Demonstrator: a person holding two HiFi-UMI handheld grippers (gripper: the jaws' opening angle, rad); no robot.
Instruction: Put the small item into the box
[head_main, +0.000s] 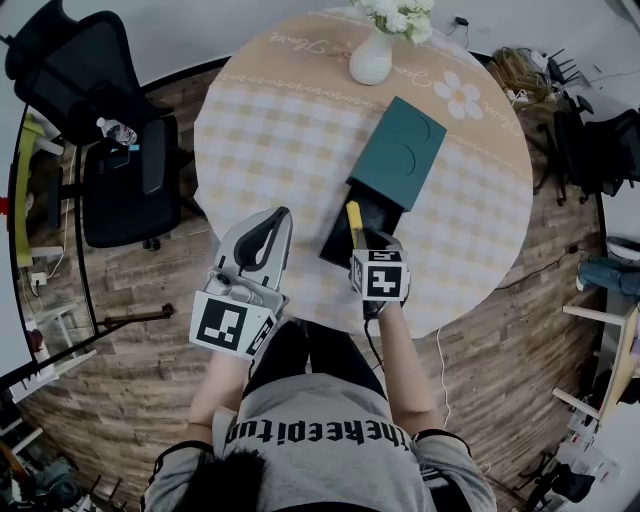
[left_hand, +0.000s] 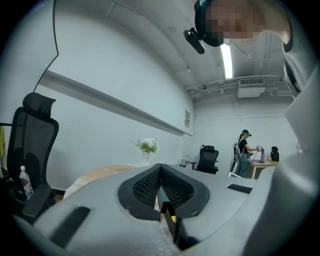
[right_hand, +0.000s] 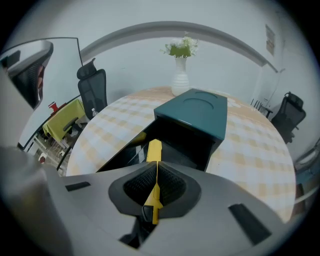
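Holding the item (right_hand: 154, 149), a thin yellow strip, in my right claw (right_hand: 156, 169), I read this as the carry-and-place step: the pads are clamped flat on it, and its free end points down into the open drawer (right_hand: 182, 142) of the box (right_hand: 196, 114). From the head view the strip sits over the drawer's near end; whether its tip touches the drawer's floor I cannot tell.

The next move, as I judge it, calls for lowering the strip past the drawer's rim, then opening the jaws so it drops inside and not onto the table (head_main: 280, 130).

My left claw (left_hand: 161, 169) is closed on nothing and is held level off the table's near edge.

The drawer stands pulled out of the teal sleeve toward me. Its inside is dark, and I cannot make out anything lying in it.
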